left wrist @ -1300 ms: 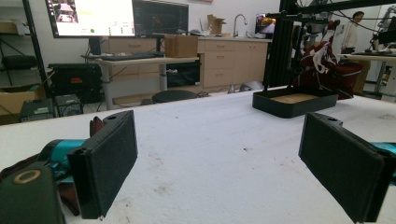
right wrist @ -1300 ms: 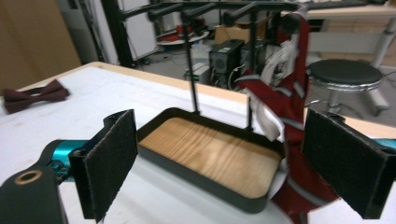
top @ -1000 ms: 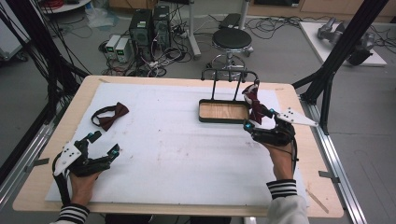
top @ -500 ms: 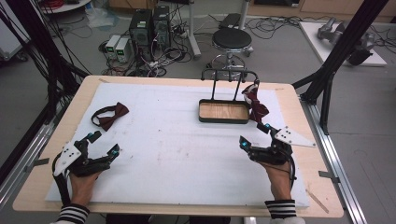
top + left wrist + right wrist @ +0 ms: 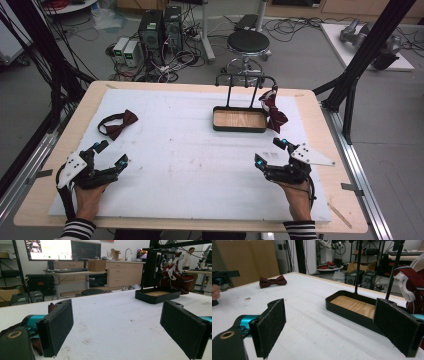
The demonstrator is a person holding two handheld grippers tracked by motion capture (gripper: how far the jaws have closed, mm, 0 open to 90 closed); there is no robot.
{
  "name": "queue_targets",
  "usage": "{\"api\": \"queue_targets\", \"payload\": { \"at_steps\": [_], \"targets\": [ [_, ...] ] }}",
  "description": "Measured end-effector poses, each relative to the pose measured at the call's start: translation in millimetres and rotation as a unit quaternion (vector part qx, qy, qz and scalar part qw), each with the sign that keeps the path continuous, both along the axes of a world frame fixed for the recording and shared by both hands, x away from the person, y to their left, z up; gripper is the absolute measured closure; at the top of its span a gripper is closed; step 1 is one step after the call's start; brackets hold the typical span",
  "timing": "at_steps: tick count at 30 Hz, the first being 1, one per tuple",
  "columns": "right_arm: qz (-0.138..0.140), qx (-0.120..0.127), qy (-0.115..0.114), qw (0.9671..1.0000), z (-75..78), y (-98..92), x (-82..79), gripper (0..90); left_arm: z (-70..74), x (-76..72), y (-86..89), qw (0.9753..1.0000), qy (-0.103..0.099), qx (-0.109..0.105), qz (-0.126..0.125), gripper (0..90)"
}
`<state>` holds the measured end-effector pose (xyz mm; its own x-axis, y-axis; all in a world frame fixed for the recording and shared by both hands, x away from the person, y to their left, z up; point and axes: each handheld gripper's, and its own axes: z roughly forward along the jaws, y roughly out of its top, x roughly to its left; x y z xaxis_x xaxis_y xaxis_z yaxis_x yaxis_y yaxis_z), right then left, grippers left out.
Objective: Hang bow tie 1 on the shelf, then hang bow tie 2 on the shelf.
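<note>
A dark red bow tie (image 5: 270,110) hangs from the right end of the black rack (image 5: 245,79) that rises from a shallow black tray with a wooden floor (image 5: 239,128), draped down just outside the tray's right wall so that its tail touches the white mat (image 5: 190,155). Hung there, it appears to be the finished half of a hanging job. In the right gripper view the same tie (image 5: 412,280) shows its white strap beside the rack's upright.

A second bow tie (image 5: 118,124) lies flat on the mat well to the left of the tray, its strap looped beside it, touched by nothing. It looks like the next piece to go on the rack, where the bar is free to the left of the hung tie.

The right gripper (image 5: 271,152) rests low on the mat on the near side of the tray, a little to its right, jaws spread wide with nothing between them; its own view looks past the two black pads toward the tray (image 5: 352,310) and the far tie (image 5: 273,281). The left gripper (image 5: 111,153) sits on the mat near and far left of the tray, just on the near side of the loose tie, jaws likewise wide apart and empty, apparently parked ready to reach for it. Both of the person's hands rest on the mat.
</note>
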<state>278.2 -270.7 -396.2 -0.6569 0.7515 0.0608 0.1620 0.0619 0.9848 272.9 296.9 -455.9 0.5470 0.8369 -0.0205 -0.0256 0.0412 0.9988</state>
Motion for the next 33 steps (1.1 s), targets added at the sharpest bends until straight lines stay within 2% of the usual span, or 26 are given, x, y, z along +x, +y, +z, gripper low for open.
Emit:
{"api": "queue_targets", "payload": {
  "at_steps": [12, 16, 22, 26, 29, 33],
  "targets": [
    [0.001, 0.000, -0.001, 1.0000, 0.3, 1.0, -0.7, 10.4, 0.1, 0.1, 0.2, 1.0000, 0.000, 0.000, 0.002, 11.9],
    [0.001, 0.002, -0.002, 1.0000, 0.8, 0.1, -0.6, 10.4, 0.2, 0.6, 1.3, 1.0000, 0.003, -0.007, 0.002, 11.9],
    [0.001, 0.003, -0.001, 1.0000, 2.6, -0.3, 0.7, 10.4, 5.4, 1.7, 6.5, 0.9995, 0.009, -0.030, -0.001, 11.8],
    [0.001, 0.003, -0.003, 1.0000, 2.0, -0.2, 2.6, 10.4, 17.0, 4.6, 12.4, 0.9998, 0.009, -0.018, 0.002, 11.4],
    [0.002, 0.004, -0.003, 1.0000, 1.9, -0.4, 3.2, 10.4, 26.3, 10.8, 17.9, 0.9998, 0.018, -0.011, 0.005, 10.9],
    [0.002, 0.005, 0.000, 1.0000, 1.7, -1.1, 3.7, 10.4, 35.8, 20.0, 23.7, 0.9995, 0.029, 0.008, 0.002, 10.3]
  ]
}}
